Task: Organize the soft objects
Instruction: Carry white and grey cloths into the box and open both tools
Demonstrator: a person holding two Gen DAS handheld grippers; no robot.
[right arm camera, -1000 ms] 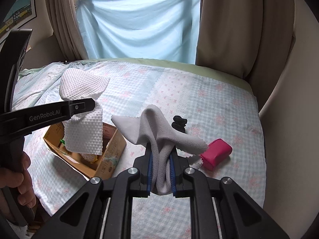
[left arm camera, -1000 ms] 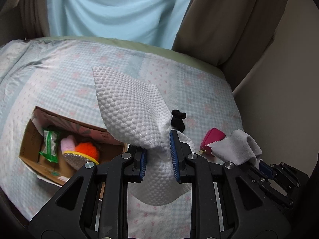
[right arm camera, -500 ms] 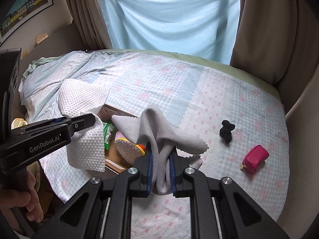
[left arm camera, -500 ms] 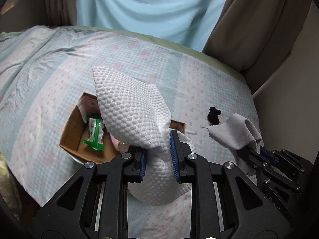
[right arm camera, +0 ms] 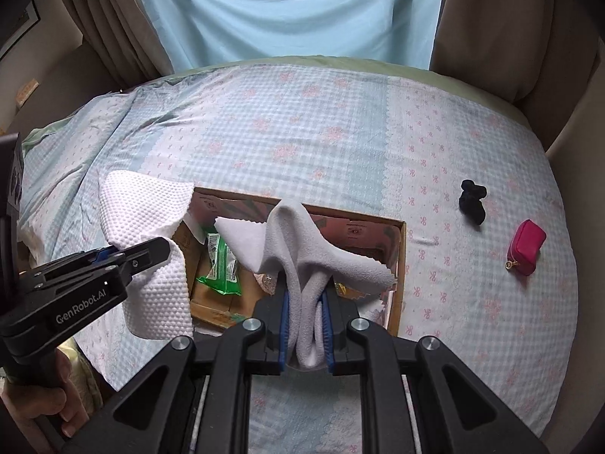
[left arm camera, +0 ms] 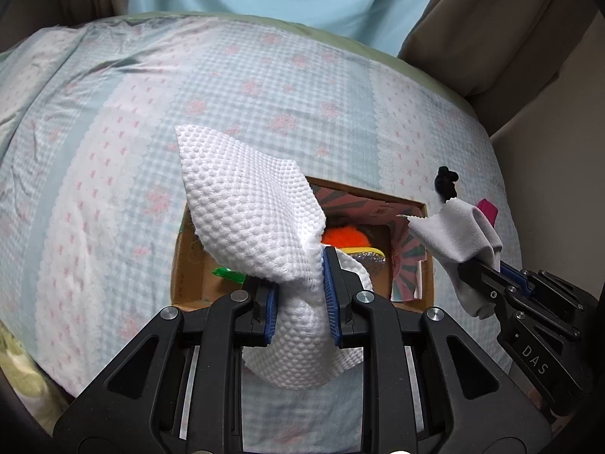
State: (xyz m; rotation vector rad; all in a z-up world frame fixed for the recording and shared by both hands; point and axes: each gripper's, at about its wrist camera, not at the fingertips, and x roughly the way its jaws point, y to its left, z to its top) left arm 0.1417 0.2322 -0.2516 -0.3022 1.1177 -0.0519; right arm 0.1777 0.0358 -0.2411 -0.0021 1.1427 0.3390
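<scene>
My left gripper (left arm camera: 300,295) is shut on a white waffle-textured cloth (left arm camera: 249,219) and holds it above the near left part of an open cardboard box (left arm camera: 185,265). It also shows in the right wrist view (right arm camera: 145,249) with the white cloth (right arm camera: 143,208). My right gripper (right arm camera: 306,314) is shut on a grey microfiber cloth (right arm camera: 298,242) above the box (right arm camera: 401,265). In the left wrist view the grey cloth (left arm camera: 453,234) hangs over the box's right edge.
The box holds a green packet (right arm camera: 223,265), an orange fluffy thing (left arm camera: 346,236) and a glittery item (left arm camera: 368,257). A black soft object (right arm camera: 472,206) and a pink pouch (right arm camera: 525,246) lie on the checked bedspread to the right. Curtains hang behind the bed.
Both grippers have moved left over the bed with their cloths still held. The box now lies directly under them; the black object and pink pouch have fallen away to the right.
</scene>
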